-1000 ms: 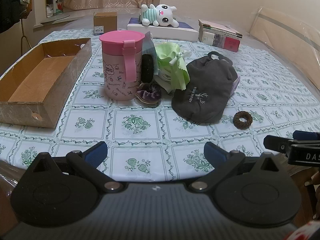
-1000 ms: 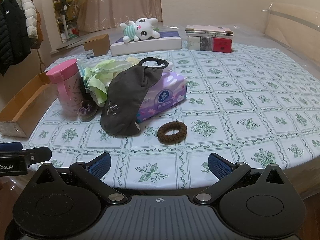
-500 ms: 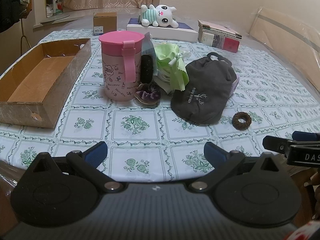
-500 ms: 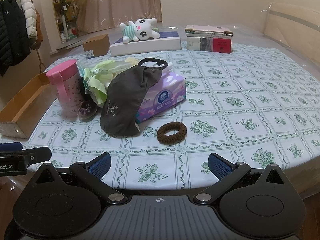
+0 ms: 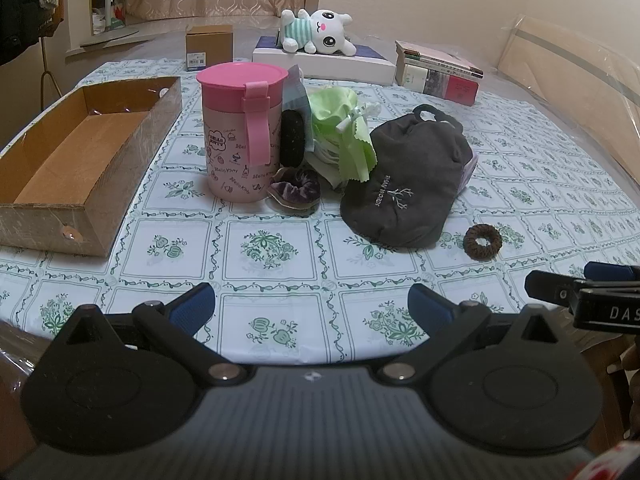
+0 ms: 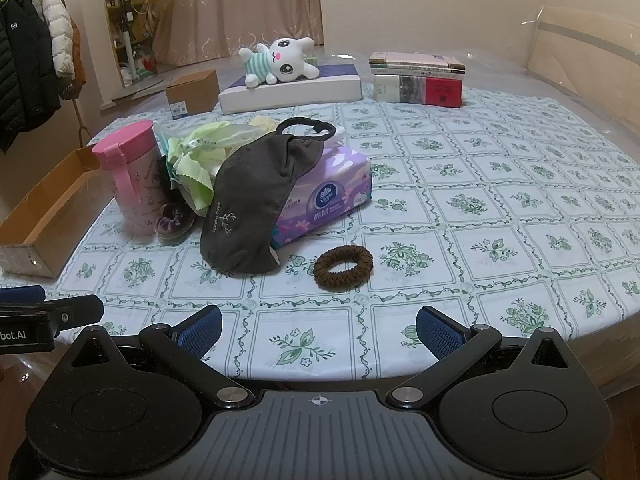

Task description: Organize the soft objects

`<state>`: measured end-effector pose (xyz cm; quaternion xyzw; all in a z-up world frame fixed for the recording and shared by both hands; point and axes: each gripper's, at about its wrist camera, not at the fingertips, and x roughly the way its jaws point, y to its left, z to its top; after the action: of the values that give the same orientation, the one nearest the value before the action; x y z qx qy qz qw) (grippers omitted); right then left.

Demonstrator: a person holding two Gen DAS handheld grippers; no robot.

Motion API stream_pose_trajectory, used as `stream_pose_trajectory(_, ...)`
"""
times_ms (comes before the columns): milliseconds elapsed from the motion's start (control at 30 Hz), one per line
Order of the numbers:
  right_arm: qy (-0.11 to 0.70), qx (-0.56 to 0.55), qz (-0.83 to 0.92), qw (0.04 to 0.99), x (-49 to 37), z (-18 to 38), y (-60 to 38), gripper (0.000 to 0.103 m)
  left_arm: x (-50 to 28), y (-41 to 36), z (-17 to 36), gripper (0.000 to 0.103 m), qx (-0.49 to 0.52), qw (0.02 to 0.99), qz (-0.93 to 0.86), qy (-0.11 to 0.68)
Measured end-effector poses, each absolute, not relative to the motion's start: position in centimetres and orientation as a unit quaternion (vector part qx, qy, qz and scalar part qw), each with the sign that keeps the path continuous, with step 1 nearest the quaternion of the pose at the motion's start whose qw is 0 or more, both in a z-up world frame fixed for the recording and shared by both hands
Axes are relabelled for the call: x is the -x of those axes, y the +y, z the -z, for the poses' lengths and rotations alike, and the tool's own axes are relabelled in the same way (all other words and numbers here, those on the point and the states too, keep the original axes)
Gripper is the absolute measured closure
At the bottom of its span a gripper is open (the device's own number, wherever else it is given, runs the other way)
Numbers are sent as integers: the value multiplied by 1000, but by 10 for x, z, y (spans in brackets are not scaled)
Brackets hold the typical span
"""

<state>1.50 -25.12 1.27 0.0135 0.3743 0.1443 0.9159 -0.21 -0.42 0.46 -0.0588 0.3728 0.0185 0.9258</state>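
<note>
A dark grey eye mask (image 5: 404, 184) (image 6: 256, 200) lies draped over a purple tissue pack (image 6: 324, 196). A brown hair tie (image 5: 483, 241) (image 6: 343, 267) rests on the tablecloth just in front of them. Left of the mask sit a purple scrunchie (image 5: 298, 188) (image 6: 174, 222), green cloths (image 5: 344, 128) (image 6: 200, 152) and a black scrunchie (image 5: 294, 138). An empty cardboard box (image 5: 76, 160) (image 6: 48, 208) stands at the left. My left gripper (image 5: 311, 308) hangs open at the near table edge. My right gripper (image 6: 319, 330) is open too, short of the hair tie.
A pink lidded cup (image 5: 240, 132) (image 6: 132, 176) stands beside the box. At the back are a plush bunny (image 5: 316, 34) (image 6: 280, 62) on a flat white box (image 6: 292, 88), stacked books (image 6: 418, 80) and a small carton (image 5: 210, 48). Coats (image 6: 36, 60) hang at far left.
Both grippers have drifted very slightly; the table's objects lie as before and both grippers stay open.
</note>
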Motion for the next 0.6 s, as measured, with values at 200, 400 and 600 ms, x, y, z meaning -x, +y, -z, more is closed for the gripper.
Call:
stream_pose_trajectory(200,375,-15,-143,916,-15,-11,-251,1,2,-5,-4,1,60,926,-18,373)
stream_pose_trajectory(400,379,-16,-142,914,-19,-7,-253,1,0,-4,1,1,63,925,-16,375)
stream_pose_trajectory(600,377,-9,-142,915,-26,-1,-255,1,-10,-4,5,1,62,924,-11,376)
